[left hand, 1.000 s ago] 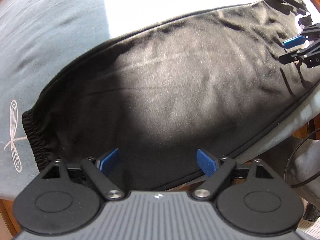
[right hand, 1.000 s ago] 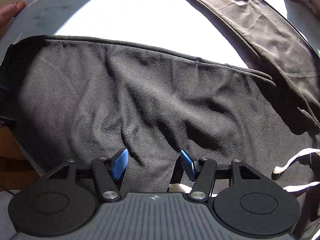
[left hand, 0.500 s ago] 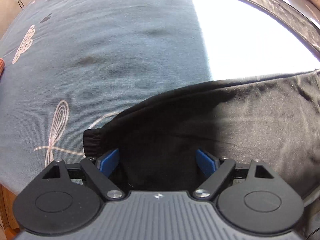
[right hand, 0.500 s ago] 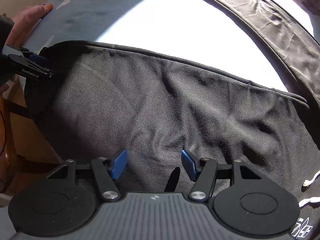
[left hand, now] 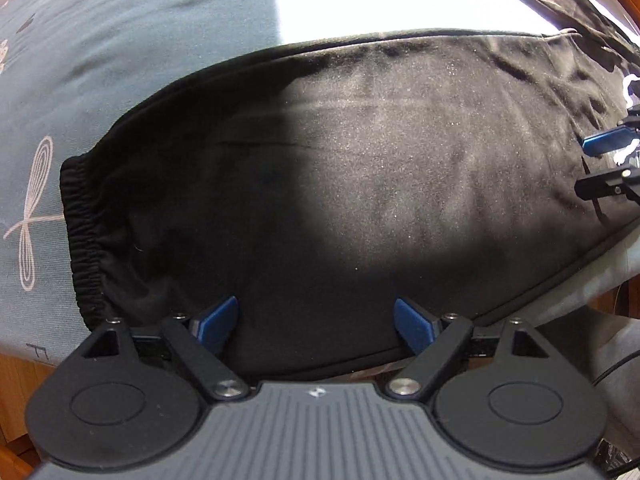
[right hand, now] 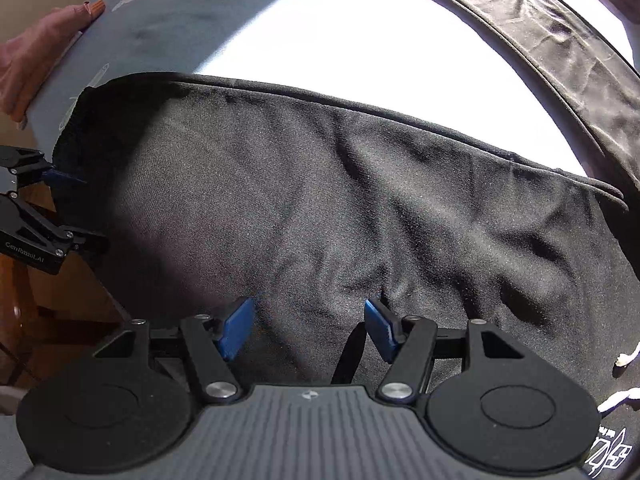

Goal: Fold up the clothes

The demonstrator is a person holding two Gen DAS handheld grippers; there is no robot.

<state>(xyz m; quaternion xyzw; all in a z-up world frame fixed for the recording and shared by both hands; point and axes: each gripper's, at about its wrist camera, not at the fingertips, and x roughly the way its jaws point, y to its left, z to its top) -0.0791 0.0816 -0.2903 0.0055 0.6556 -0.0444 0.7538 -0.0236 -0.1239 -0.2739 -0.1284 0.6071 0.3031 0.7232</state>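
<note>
— Where are the trousers?
— The black trousers (left hand: 360, 184) lie flat on the grey-blue sheet (left hand: 120, 40), spread under both my grippers; the elastic cuff (left hand: 82, 240) sits left of my left fingers.
— Gripping anything?
— No. My left gripper (left hand: 316, 320) stands wide, my right gripper (right hand: 310, 324) parted, pads clear of cloth.

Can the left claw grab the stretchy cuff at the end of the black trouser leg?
Probably yes. The left claw is open above the trouser leg, and the cuff lies bare on the bedsheet just beside it, with nothing covering it.
</note>
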